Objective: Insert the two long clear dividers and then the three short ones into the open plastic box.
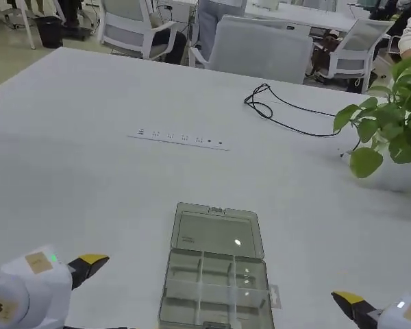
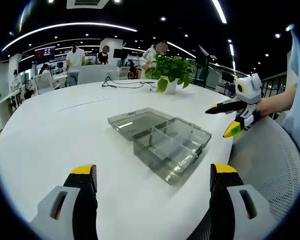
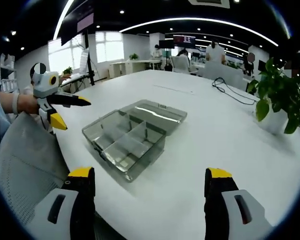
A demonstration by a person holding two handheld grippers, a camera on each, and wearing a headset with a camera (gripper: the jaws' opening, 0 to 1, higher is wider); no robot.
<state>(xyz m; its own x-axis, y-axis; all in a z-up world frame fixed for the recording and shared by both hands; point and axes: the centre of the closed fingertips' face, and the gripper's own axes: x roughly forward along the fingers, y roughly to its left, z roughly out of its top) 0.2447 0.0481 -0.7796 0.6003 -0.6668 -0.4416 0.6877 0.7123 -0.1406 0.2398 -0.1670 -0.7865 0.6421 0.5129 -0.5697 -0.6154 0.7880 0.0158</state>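
The clear grey plastic box [image 1: 216, 288] lies near the table's front edge, its lid [image 1: 219, 233] folded flat behind it. Clear dividers stand inside and split it into several compartments. My left gripper [image 1: 89, 262] hovers low at the left of the box, and my right gripper [image 1: 349, 300] low at the right, both apart from it. In the left gripper view the box [image 2: 162, 140] lies ahead of my open, empty left gripper [image 2: 153, 172], with the right gripper [image 2: 230, 117] beyond. In the right gripper view the right gripper [image 3: 149, 174] is open and empty before the box [image 3: 127, 137].
A white power strip [image 1: 180, 138] lies mid-table, with a black cable [image 1: 281, 110] behind it. A potted plant [image 1: 390, 130] stands at the right edge. Office chairs [image 1: 260, 48] line the far side. A mesh chair back [image 2: 270, 165] sits close by the near edge.
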